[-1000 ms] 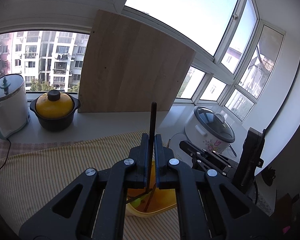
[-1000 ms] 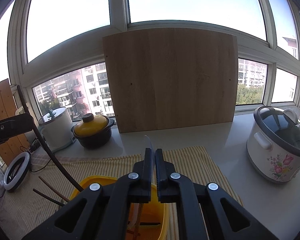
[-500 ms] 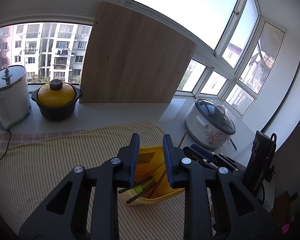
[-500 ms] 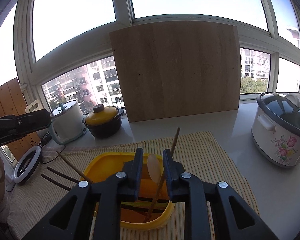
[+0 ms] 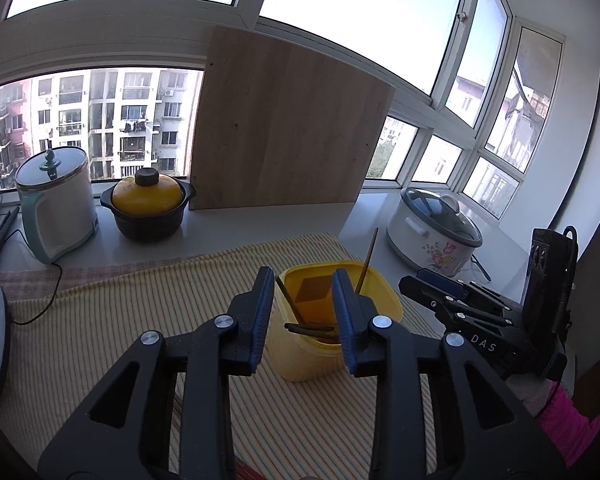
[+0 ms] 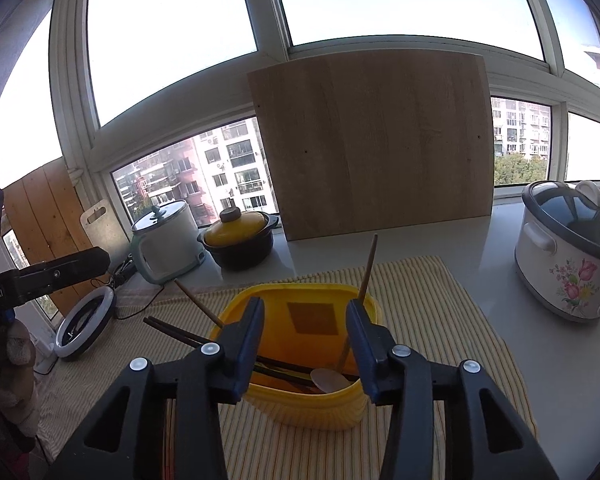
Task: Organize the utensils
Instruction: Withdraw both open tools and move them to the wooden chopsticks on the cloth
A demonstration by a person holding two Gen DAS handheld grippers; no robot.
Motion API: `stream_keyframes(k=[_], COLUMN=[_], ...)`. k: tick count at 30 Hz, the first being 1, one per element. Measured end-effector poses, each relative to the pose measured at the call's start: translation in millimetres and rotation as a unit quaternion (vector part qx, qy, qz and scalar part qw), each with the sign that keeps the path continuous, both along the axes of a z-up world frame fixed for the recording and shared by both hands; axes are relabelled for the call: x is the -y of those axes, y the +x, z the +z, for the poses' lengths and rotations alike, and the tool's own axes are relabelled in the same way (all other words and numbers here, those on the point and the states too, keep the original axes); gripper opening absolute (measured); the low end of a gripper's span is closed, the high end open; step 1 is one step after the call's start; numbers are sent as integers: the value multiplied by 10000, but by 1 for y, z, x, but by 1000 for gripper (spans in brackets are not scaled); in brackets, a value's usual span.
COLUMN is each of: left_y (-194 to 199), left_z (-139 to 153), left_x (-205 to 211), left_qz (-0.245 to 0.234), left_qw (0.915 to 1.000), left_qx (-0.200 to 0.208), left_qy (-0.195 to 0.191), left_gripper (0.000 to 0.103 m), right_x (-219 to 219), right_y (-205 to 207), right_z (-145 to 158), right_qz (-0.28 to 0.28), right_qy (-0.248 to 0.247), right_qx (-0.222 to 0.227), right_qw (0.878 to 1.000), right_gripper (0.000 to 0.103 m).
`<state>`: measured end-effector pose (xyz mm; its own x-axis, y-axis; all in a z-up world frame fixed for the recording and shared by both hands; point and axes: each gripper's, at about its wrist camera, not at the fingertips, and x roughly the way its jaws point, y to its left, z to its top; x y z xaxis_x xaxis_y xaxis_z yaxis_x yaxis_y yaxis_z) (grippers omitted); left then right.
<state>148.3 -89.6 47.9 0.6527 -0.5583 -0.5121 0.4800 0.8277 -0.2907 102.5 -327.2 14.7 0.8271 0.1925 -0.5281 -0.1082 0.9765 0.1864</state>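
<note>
Both tongs stand apart and empty, each aimed at the yellow tub [image 6: 304, 396] on the striped cloth [image 6: 440, 312] over the bench [image 6: 556, 364]. Right tongs [image 6: 305, 342]: tub lies straight ahead and just below the tips, its near rim framed between the two fingers. Left tongs [image 5: 302, 320]: same tub [image 5: 300, 360], ahead and slightly right of centre; the right tool body shows at the right edge of this view. Contents: a pale wooden spoon [image 6: 330, 380], bowl end down against the near wall; a long wooden stick [image 6: 365, 276] leaning on the right rim, long axis near upright, tipped away from the cameras; dark chopsticks [image 6: 176, 334] with ends out over the left rim, long axis running low from the upper left down into the tub; a further wooden stick [image 6: 198, 300] leaning over the same rim. No loose utensil is visible on the cloth in either view. Judgement: collection looks largely done; if anything needs straightening, the overhanging chopsticks are it, and the left tongs are the nearer, being on that side. Approach would be across their axis, fingers straddling the pair. Risk: tub is light, may tip or slide on the cloth.
</note>
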Motion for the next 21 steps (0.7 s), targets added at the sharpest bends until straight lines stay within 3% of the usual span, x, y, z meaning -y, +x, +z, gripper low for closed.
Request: stream_keyframes(k=[8, 11, 13, 21], left_y=[-34, -43, -49, -60], left_z=[-21, -38, -54, -118], left_x=[-48, -61, -69, -88], left_qz=[476, 626, 681, 813], left_qw=[9986, 9969, 9954, 9852], left_qx=[-3, -136, -292, -1182], left_qy=[238, 459, 607, 938], left_gripper=[30, 41, 42, 42], right_x=[-34, -48, -57, -89], right_y=[-27, -38, -44, -52], right_z=[0, -6, -10, -45], right_qz=[568, 853, 1010, 1534], right_qy=[-136, -217, -291, -563], right_qx=[65, 41, -8, -558], right_qw=[9983, 9961, 9945, 9850], right_gripper=[76, 89, 101, 103])
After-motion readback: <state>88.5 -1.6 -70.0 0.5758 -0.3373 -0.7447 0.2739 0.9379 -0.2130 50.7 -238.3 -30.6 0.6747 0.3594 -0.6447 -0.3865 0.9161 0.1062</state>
